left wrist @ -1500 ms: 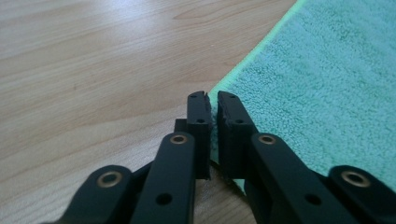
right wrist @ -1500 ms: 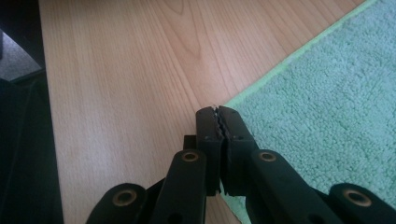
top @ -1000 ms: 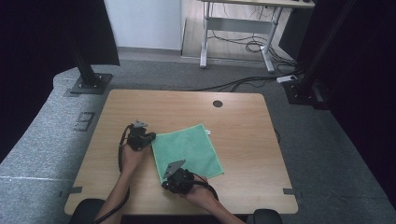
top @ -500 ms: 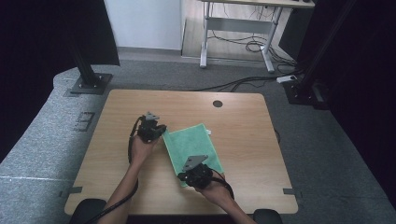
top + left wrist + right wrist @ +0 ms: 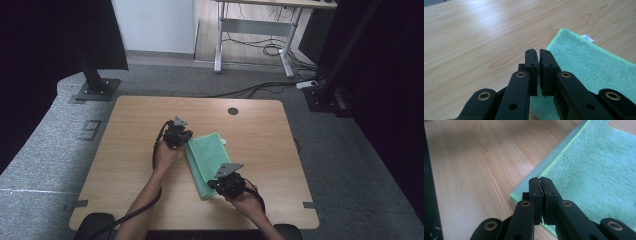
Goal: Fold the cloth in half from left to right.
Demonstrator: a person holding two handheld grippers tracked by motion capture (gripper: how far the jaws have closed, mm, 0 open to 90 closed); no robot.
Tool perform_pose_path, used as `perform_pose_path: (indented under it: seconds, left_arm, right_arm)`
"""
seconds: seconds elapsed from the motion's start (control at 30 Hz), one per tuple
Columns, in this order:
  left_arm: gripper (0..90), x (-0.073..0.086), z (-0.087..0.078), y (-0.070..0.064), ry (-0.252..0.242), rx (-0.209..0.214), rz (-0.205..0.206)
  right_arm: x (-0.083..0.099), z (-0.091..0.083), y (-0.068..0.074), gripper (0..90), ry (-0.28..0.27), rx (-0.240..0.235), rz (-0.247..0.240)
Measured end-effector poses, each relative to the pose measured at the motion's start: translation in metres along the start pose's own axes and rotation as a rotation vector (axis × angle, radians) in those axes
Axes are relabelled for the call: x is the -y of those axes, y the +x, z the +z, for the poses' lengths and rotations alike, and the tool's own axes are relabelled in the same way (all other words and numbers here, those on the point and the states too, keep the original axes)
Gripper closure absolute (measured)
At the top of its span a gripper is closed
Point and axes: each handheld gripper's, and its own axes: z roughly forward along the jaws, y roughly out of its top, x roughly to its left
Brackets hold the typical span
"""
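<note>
A green towel (image 5: 206,161) lies folded into a narrow strip in the middle of the wooden table (image 5: 130,127). My left gripper (image 5: 184,137) is at the strip's far left corner, jaws pressed together on the towel's edge (image 5: 574,60). My right gripper (image 5: 220,186) is at the near end, jaws shut where the upper layer's pale border (image 5: 564,157) ends. The lower layer (image 5: 524,192) sticks out beside it. A white label (image 5: 223,142) shows at the far right corner. Little cloth shows between the jaws in either gripper view.
A round cable hole (image 5: 233,111) sits near the table's far edge. Bare wood lies to the left and right of the towel. Black stand bases (image 5: 95,90) and a white desk frame (image 5: 252,30) stand on the grey floor beyond.
Both grippers moved right from the spread towel's left side, carrying its left edge over. The towel went from a wide flat square to a narrow folded strip.
</note>
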Motion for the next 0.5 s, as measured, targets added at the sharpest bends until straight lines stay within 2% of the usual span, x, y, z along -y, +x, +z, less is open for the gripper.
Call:
perform_pose_path:
  seconds: [0.27, 0.5]
  left_arm:
    - [85.1, -0.016, 0.012, -0.012, -0.012, 0.013, 0.024]
    - [85.0, -0.027, 0.026, -0.021, 0.004, 0.022, 0.052]
  right_arm:
    - [0.011, -0.013, -0.014, 86.8, -0.007, 0.035, 0.03]
    - [0.02, -0.019, -0.023, 86.8, -0.011, 0.055, 0.057]
